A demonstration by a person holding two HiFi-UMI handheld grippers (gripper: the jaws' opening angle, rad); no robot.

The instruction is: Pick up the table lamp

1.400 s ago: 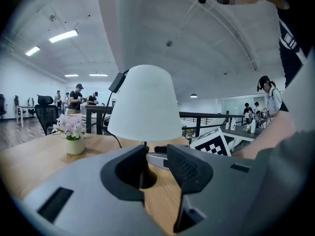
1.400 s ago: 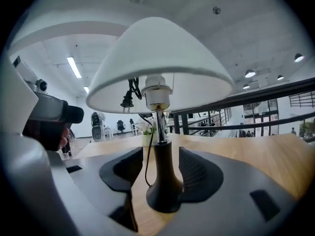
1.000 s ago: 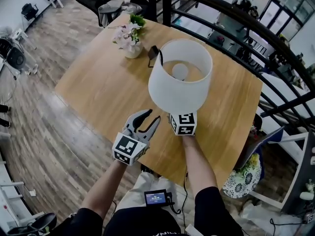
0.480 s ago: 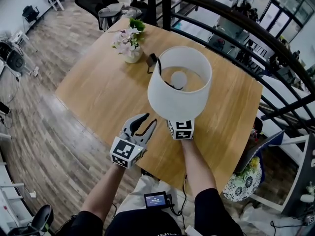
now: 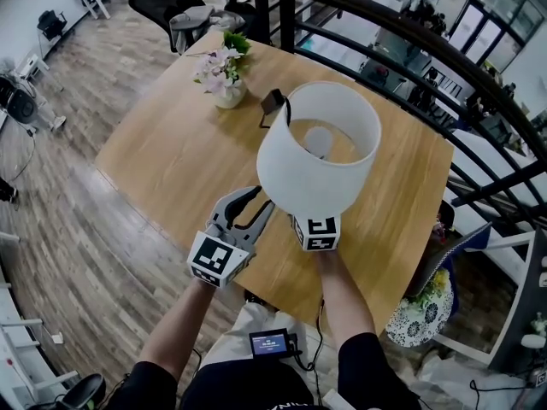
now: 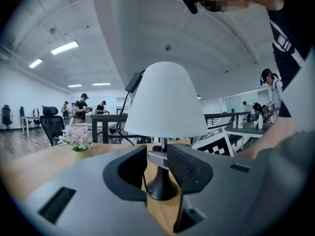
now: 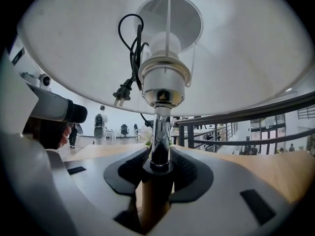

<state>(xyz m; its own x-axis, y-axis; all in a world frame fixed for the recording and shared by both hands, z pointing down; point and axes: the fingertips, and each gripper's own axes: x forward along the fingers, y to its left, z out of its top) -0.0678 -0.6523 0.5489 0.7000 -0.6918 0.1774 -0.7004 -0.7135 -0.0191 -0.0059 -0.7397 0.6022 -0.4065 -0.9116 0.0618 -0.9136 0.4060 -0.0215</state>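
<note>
Since half a second before, the left tool (image 5: 264,201) had risen closer to the table lamp (image 5: 312,165), so that its tips sat right at the lower edge of the white shade (image 5: 342,186). The shade had tipped a little more to the person's right.

In the head view, the lamp stood over the near middle of the wooden counter (image 5: 171,152), with its open top facing the camera and the bulb (image 5: 317,141) showing inside. The right tool (image 7: 157,167) sat below the shade, and only its marker cube (image 5: 318,231) showed from above. In the right gripper view, that tool's jaws were clamped on the lamp's stem (image 7: 158,132), chrome above a dark collar. The cord (image 7: 132,43) hung looped inside the shade, with its plug (image 7: 123,93) dangling.

In the left gripper view, the left tool's jaws stood apart and held nothing. Between them showed the lamp's black flared base (image 6: 162,183), low over the counter. Whether the base touched the wood could not be told.

A pot of pale flowers (image 5: 224,73) stood at the counter's far left, well apart from the lamp.
</note>
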